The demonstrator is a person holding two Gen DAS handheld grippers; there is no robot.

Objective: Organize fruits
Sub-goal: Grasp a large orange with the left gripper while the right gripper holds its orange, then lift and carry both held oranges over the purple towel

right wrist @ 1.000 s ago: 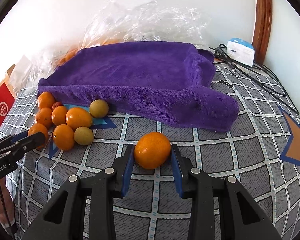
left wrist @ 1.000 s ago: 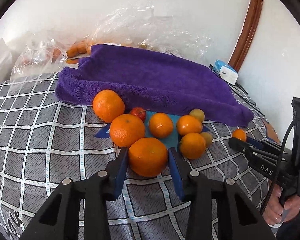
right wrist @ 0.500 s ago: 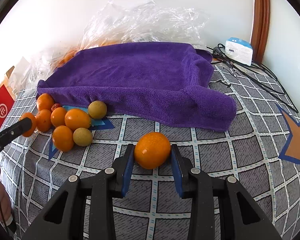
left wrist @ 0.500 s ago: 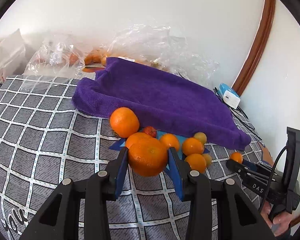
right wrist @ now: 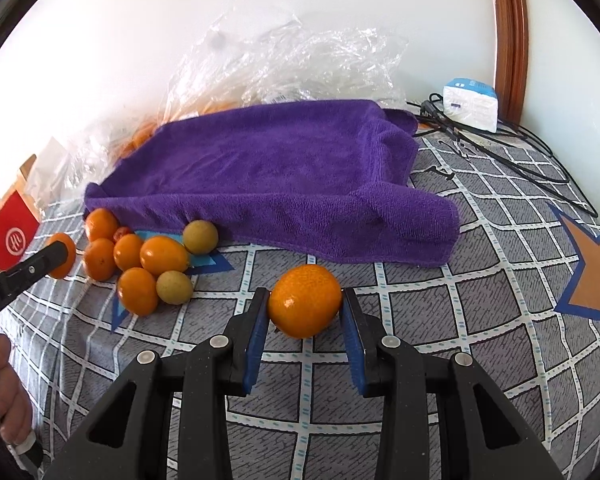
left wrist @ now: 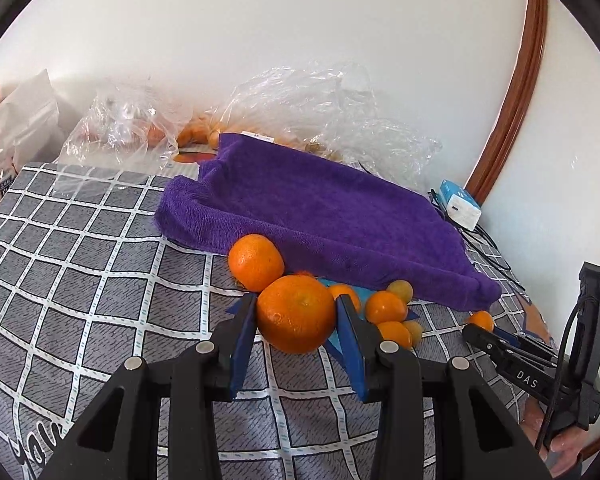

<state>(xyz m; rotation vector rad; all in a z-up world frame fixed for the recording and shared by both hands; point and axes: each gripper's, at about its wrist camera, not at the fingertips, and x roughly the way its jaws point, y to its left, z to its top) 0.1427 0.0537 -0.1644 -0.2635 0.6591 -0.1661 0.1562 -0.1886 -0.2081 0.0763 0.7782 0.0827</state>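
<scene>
My left gripper (left wrist: 296, 314) is shut on a large orange (left wrist: 296, 312), held a little above the checked tablecloth (left wrist: 100, 280). Behind it lie another large orange (left wrist: 256, 262), several small oranges (left wrist: 384, 306) and a yellowish fruit (left wrist: 400, 290), all along the front edge of a purple towel (left wrist: 320, 208). My right gripper (right wrist: 304, 304) is shut on a smaller orange (right wrist: 304, 300) low over the cloth, right of the fruit pile (right wrist: 152, 256). In the right wrist view the left gripper (right wrist: 56, 256) shows at the far left with its orange (right wrist: 66, 258).
Crumpled clear plastic bags (left wrist: 300, 100) with more fruit lie behind the towel (right wrist: 280, 176) against the wall. A white and blue box (right wrist: 470, 104) and black cables (right wrist: 520, 148) sit back right. A red box (right wrist: 12, 236) stands at the left edge. A person's hand (right wrist: 8, 392) holds each tool.
My left gripper has lifted the large orange off the cloth and away from the pile, tilting upward. The right gripper and its orange have stayed in place.
</scene>
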